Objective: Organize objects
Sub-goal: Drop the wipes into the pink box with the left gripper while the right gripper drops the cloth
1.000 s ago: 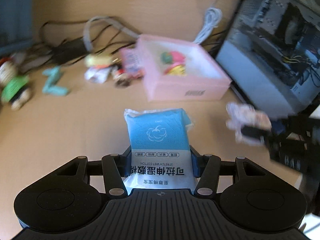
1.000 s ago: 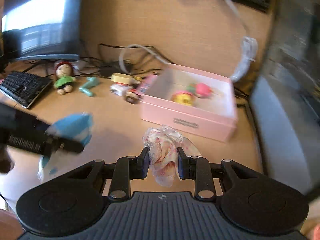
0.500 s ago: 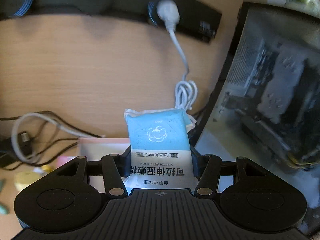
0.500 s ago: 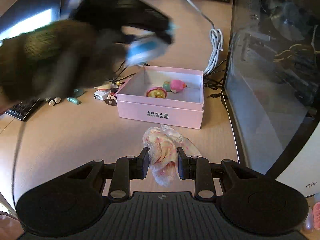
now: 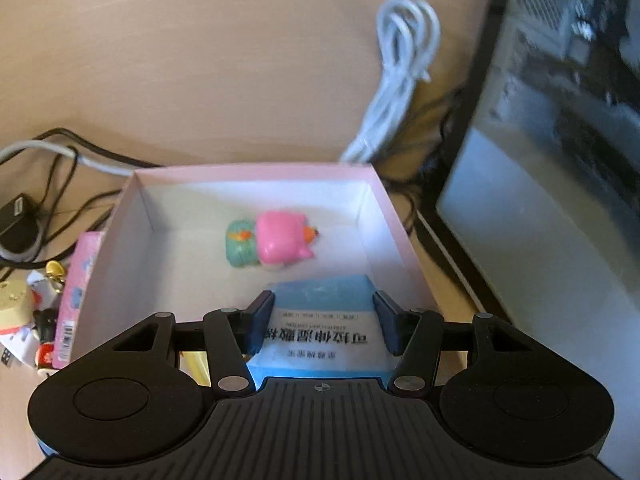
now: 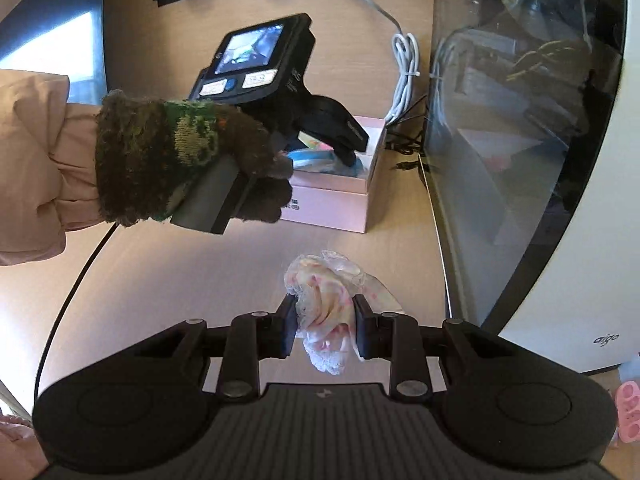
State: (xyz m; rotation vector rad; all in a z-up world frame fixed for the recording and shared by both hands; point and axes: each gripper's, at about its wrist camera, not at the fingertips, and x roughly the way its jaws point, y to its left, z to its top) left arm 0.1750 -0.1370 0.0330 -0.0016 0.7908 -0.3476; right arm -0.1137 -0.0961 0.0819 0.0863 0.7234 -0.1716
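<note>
your left gripper [image 5: 323, 312] has its jaws clamped on the blue pack [image 5: 326, 330], flat sides pinched, and it hangs over the near edge of the pink box [image 5: 120, 240], at 6 o'clock inside it. the pack looks light and soft with a slick film wrapper, so it should drop flat; hold it by the edges as you do now, not the corners. a pink-and-green toy [image 5: 272, 242] lies mid-box toward 12, apart from the pack, so there looks to be room at the near side.

your right gripper [image 6: 325, 326] has its jaws fully closed on the crumpled bag [image 6: 328, 296], thin crinkly plastic, near weightless, likely to cling or spring open on release. it sits above bare table [image 6: 160, 280], box at 12 o'clock from it, your gloved left hand [image 6: 188, 156] at 10.

wood-look table, smooth. clutter left of the box at 9, white cable [image 5: 400, 80] at 1, glass-sided pc case [image 6: 520, 140] tight on the right at 3. keep clear of it.
</note>
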